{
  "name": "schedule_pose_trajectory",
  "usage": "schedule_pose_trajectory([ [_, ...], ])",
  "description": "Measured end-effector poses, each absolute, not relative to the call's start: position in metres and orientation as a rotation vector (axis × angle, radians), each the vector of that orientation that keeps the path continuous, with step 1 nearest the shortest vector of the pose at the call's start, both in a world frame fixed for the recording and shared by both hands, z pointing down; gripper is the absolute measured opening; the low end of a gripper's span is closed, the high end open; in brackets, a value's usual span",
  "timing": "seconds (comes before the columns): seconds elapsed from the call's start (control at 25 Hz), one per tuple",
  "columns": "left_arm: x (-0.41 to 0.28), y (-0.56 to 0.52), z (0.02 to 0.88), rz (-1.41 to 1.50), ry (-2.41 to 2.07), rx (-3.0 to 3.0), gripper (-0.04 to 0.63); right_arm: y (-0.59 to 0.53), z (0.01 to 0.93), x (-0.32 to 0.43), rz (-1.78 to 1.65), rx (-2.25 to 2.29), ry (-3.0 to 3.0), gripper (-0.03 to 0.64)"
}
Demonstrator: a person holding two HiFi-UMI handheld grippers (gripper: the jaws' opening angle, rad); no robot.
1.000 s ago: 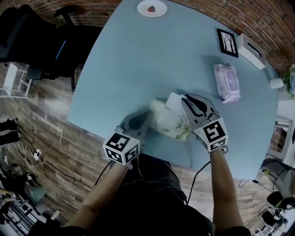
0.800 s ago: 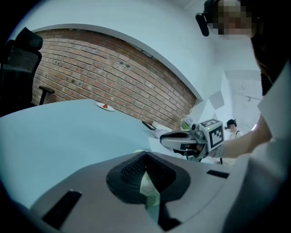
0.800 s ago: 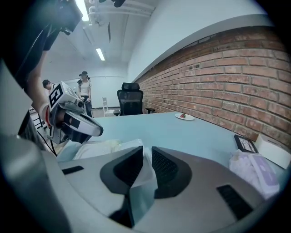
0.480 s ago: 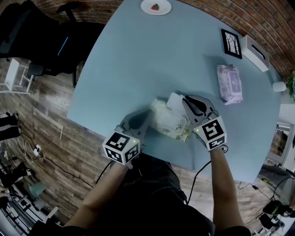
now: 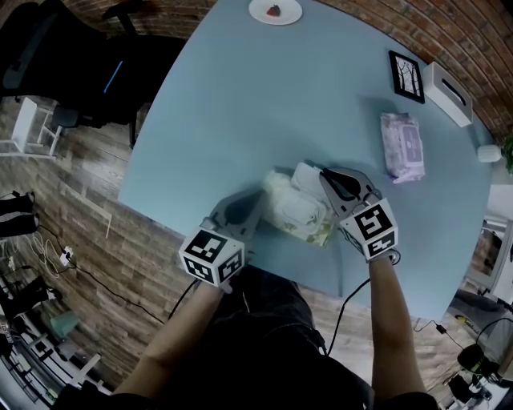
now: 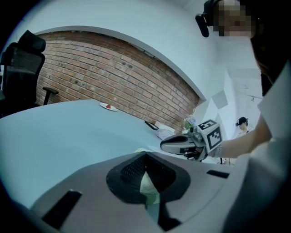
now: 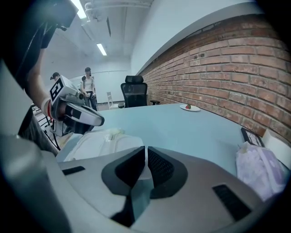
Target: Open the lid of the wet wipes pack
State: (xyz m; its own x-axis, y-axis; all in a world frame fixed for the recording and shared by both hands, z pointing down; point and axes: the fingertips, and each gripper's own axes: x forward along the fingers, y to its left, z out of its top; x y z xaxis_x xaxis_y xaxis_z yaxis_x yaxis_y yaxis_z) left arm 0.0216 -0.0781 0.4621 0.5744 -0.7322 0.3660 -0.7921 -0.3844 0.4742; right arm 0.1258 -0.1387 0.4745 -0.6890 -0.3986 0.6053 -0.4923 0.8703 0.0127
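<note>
Low in the head view, the left claw (image 5: 253, 203) is clamped on the near left edge of the wet wipes pack (image 5: 295, 213). The pack lies on the blue table (image 5: 240, 104) just below frame centre. At its right, the right claw (image 5: 325, 173) is closing, its narrow jaws pinching the thin white lid (image 5: 305, 175) at the pack's far end. Farther right lies a purple pack (image 5: 401, 146), and beyond it are a picture frame (image 5: 406, 75) and a white box (image 5: 446, 94). A plate (image 5: 275, 10) sits at the top edge.
</note>
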Motion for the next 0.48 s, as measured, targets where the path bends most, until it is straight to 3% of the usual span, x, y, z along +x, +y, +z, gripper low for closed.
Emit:
schedule_pose_trajectory([
  [0.48,0.0171,-0.0726,0.4647,0.126,-1.228,2.165,0.012,-0.1415,0.479,0.1261,0.2,0.626,-2.402,0.028],
])
